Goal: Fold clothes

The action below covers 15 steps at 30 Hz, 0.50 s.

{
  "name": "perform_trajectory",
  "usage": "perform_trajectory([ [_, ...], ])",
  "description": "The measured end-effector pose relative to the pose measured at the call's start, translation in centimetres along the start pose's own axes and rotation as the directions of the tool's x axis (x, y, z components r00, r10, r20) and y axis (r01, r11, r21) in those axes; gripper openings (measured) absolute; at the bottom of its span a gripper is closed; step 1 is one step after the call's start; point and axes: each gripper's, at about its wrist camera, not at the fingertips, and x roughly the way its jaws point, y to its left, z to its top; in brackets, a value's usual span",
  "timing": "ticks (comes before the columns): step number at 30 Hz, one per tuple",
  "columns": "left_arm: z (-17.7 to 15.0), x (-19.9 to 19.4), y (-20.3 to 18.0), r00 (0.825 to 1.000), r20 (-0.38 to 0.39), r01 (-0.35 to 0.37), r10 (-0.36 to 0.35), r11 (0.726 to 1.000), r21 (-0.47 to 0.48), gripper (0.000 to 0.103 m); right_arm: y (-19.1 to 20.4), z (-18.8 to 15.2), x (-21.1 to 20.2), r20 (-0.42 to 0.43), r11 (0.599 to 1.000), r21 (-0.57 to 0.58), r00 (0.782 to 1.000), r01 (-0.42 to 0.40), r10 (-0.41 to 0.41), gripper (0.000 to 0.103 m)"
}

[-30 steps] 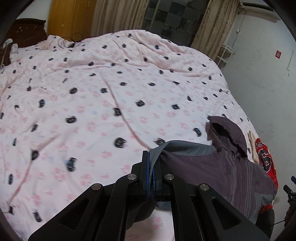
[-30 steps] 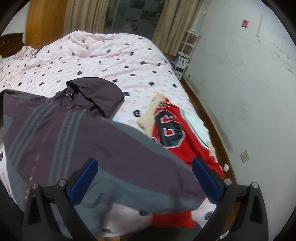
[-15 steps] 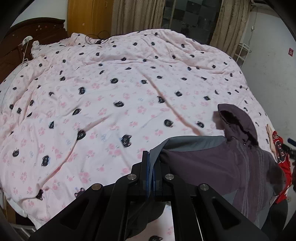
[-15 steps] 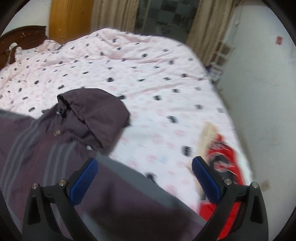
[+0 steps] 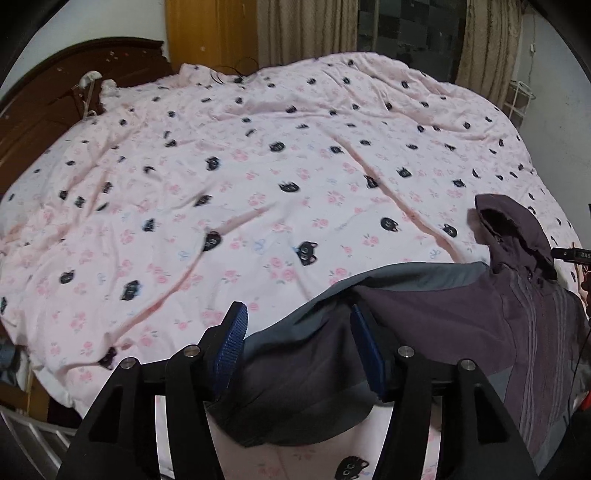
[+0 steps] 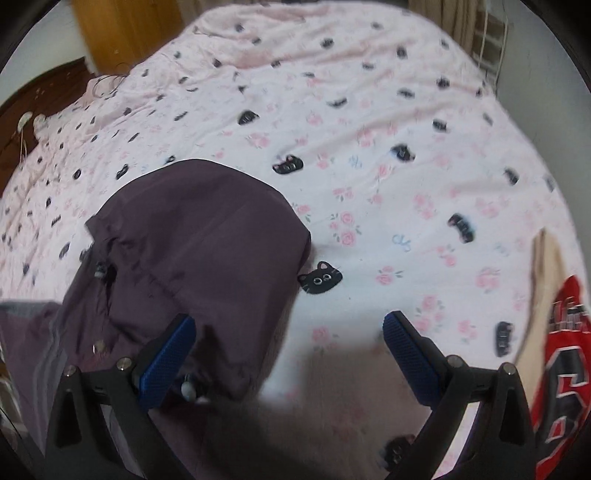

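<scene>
Since 1 second ago the left tool (image 5: 297, 332) has let go of the jacket (image 5: 424, 328): its 2 blue pads, then pressed together on the grey edge, are opening, and the fabric lies loose between them without being pinched. The right tool (image 6: 288, 343) has come lower and closer to the hood (image 6: 199, 236); its pads are spread wide, the left pad over the hood's lower part, with nothing held.

The purple and grey jacket lies on the near edge of the bed, its hood spread flat toward the middle. Under it is the pink bedcover (image 5: 258, 177) with black cat faces and small roses. A red jersey (image 6: 565, 369) lies near the jacket, at the right edge of the bed. Behind the bed stand a dark wooden headboard (image 5: 55, 92) and beige curtains (image 5: 306, 29).
</scene>
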Motion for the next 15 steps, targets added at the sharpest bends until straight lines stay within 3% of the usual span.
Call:
perform_trajectory([
  [3, -0.9, -2.0, 0.8, 0.999, 0.041, -0.018, 0.018, 1.000, -0.012, 0.054, -1.2, 1.1, 2.2, -0.046, 0.997, 0.066, 0.998, -0.047, 0.050, 0.103],
  [6, -2.1, -3.1, 0.7, 0.999, 0.034, 0.032, -0.031, 0.999, -0.014, 0.055, -1.9, 1.8, 3.8, -0.061, 0.990, 0.115, 0.994, -0.085, 0.093, 0.103],
  [9, -3.3, -3.4, -0.2, 0.995, 0.003, 0.099, -0.099, 0.995, -0.013, 0.056, -1.8, 2.4, 5.1, -0.076, 0.991, 0.114, 0.993, -0.076, 0.085, 0.103],
  [12, -4.6, -2.9, -1.6, 0.977, -0.052, 0.204, -0.206, 0.978, -0.044, 0.056, -1.2, 2.6, 5.6, -0.075, 0.994, 0.089, 0.995, -0.060, 0.067, 0.102],
  [14, -5.6, -2.6, -2.8, 0.959, -0.083, 0.265, -0.270, 0.962, -0.066, 0.056, -0.7, 2.8, 5.6, -0.074, 0.996, 0.067, 0.996, -0.052, 0.057, 0.096],
  [15, -6.1, -2.4, -3.4, 0.950, -0.096, 0.290, -0.296, 0.954, -0.075, 0.056, -0.6, 2.8, 5.6, -0.074, 0.997, 0.060, 0.996, -0.050, 0.055, 0.087],
])
